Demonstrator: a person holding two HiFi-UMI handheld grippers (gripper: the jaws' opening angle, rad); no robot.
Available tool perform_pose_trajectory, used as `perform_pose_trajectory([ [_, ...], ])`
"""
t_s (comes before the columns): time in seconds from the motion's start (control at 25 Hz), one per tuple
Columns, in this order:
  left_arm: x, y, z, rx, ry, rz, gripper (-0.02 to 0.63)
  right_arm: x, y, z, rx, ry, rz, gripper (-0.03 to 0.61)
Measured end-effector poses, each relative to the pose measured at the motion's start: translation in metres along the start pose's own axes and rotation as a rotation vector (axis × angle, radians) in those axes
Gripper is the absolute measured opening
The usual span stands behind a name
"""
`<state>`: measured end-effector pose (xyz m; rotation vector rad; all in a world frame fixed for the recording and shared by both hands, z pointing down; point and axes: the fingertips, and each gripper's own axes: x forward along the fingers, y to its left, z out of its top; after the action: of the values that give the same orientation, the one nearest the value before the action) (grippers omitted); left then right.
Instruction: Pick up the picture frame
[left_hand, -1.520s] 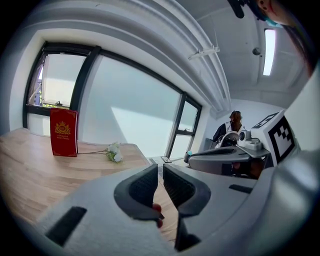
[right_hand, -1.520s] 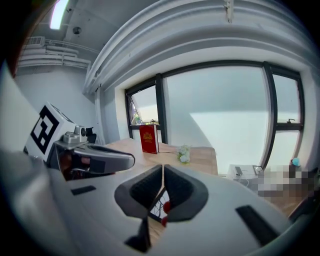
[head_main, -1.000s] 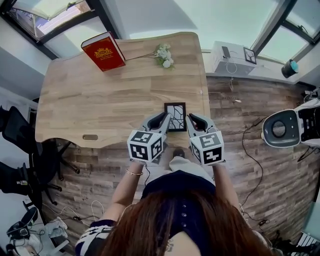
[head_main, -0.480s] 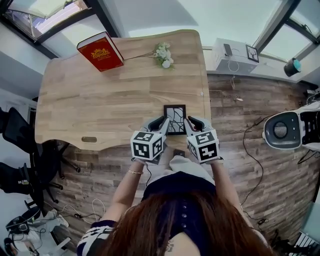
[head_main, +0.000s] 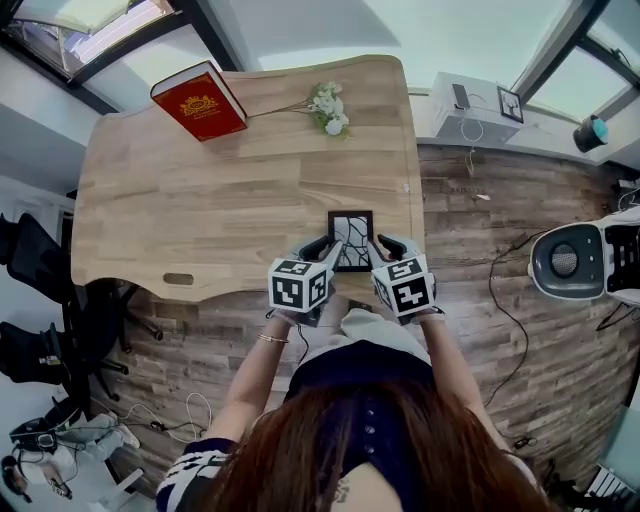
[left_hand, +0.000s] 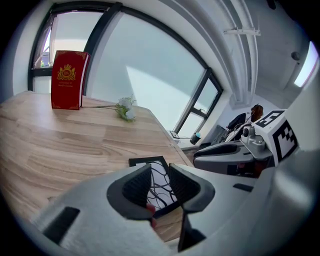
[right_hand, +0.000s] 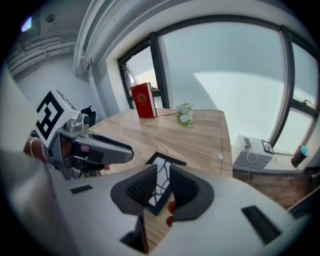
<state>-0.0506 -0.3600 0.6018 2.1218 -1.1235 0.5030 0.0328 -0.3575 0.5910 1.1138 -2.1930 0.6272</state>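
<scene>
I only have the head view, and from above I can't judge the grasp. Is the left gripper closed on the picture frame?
Observer: No. The left gripper has just been opening its jaws; the picture frame shows in the gap, pads off it.
Operator: And the right one?
Observer: The right gripper has its jaws apart too, the frame untouched beyond them.
Operator: Is the frame lifted?
Observer: No, it lies flat on the table.
</scene>
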Motion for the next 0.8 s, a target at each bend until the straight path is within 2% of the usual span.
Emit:
perform_pose_trajectory([
  [0.8,0.029,0.033,-0.051,-0.077,0.137,0.052,0.129,0.042,-0.005,-0.044,0.02,0.133,0.024,0.092],
])
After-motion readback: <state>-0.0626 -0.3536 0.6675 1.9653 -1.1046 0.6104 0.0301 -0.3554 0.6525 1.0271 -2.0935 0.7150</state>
